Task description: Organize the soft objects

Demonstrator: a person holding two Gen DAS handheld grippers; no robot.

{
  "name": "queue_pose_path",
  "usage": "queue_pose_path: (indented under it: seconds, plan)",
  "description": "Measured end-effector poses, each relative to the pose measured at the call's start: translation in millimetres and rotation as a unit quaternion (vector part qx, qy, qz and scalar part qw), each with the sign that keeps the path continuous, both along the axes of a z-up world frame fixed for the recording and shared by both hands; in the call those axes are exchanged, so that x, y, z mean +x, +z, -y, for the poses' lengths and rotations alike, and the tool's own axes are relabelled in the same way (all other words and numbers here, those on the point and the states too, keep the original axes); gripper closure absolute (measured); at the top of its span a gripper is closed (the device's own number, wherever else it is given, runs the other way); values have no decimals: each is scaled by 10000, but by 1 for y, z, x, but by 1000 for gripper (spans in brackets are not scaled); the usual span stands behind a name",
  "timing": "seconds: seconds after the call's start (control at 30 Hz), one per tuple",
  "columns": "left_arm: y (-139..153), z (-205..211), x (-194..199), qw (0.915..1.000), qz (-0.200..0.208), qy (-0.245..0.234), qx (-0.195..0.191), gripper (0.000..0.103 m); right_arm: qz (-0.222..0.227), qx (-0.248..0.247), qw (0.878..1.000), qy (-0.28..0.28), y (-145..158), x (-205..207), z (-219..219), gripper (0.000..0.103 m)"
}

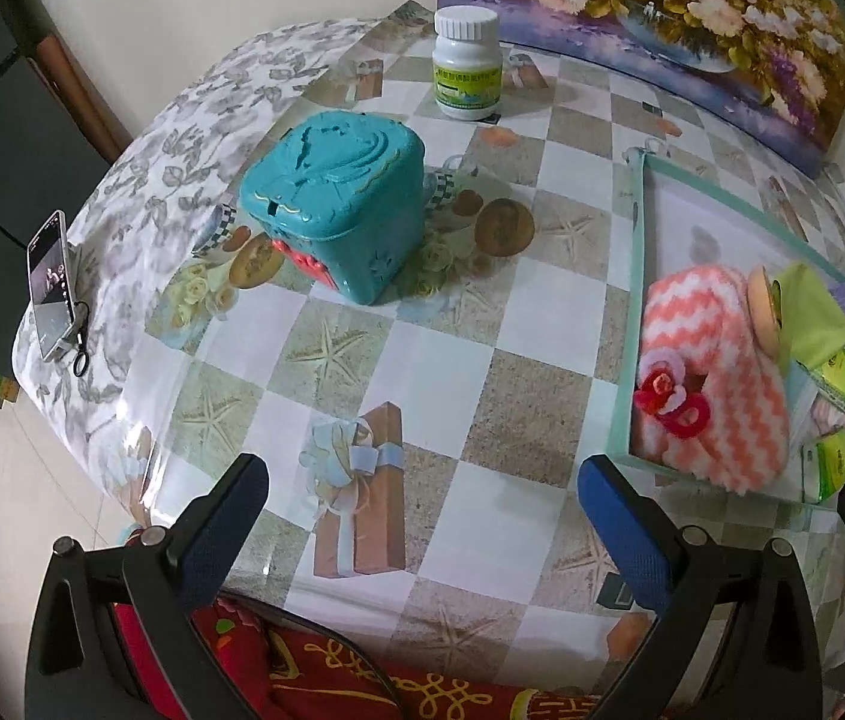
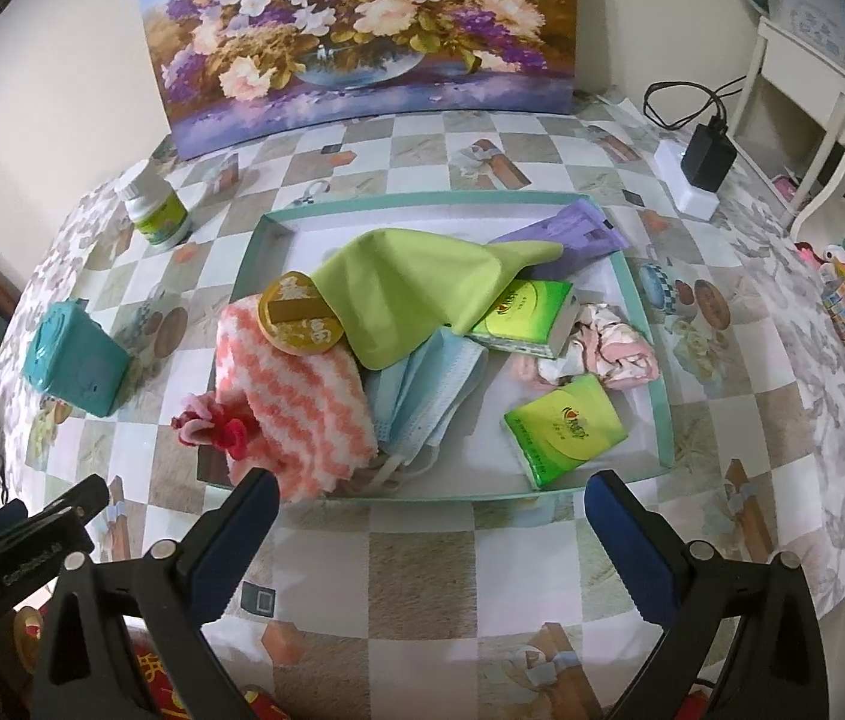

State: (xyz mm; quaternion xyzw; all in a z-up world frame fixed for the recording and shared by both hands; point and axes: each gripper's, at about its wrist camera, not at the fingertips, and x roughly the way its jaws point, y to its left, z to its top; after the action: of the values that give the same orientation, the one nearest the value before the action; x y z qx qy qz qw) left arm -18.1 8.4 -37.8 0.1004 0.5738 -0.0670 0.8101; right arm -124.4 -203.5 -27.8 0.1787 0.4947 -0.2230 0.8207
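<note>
I hold both grippers low over the checked, glossy surface (image 2: 422,546), and each stands wide apart with nothing between its blue pads: my left gripper (image 1: 422,480) hangs over bare cloth at the bottom of its frame, my right gripper (image 2: 431,495) sits just before the near rim of the shallow teal-edged cardboard tray (image 2: 659,396). The soft things lie heaped in that tray, in the middle of the right wrist view and at the right edge of the left one. The fluffy coral-and-white zigzag towel (image 2: 296,396) fills the lower left of the tray and spills over its near rim, with a red-and-pink frilly hair tie (image 2: 212,426) touching its left side; I judge it light, thick and yielding, best pinched at the overhanging near corner. The lime-green thin cloth (image 2: 404,294) drapes over the centre and partly hides the pale blue face masks (image 2: 422,384); it looks limp and slippery, so I would take a folded edge rather than the flat. A round gold-and-brown disc (image 2: 299,321) rests on the towel and under the green cloth's edge, and may slide off if either is lifted. Two green tissue packs (image 2: 563,429), a crumpled pink-and-white fabric piece (image 2: 596,348) and a lilac packet (image 2: 566,234) lie toward the right. A teal plastic box (image 1: 335,204) and a white pill bottle (image 1: 467,63) stand outside the tray.
</note>
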Motion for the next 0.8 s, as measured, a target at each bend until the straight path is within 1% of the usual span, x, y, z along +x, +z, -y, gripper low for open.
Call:
queue_pose_path:
  seconds: [0.33, 0.8]
  plan:
    - [1, 3, -1, 9999, -7, -122, -37, 0, -78, -9, 9999, 105, -3, 4, -3, 0]
    - [-1, 2, -1, 9999, -9, -115, 36, 0, -83, -8, 9999, 127, -3, 5, -3, 0]
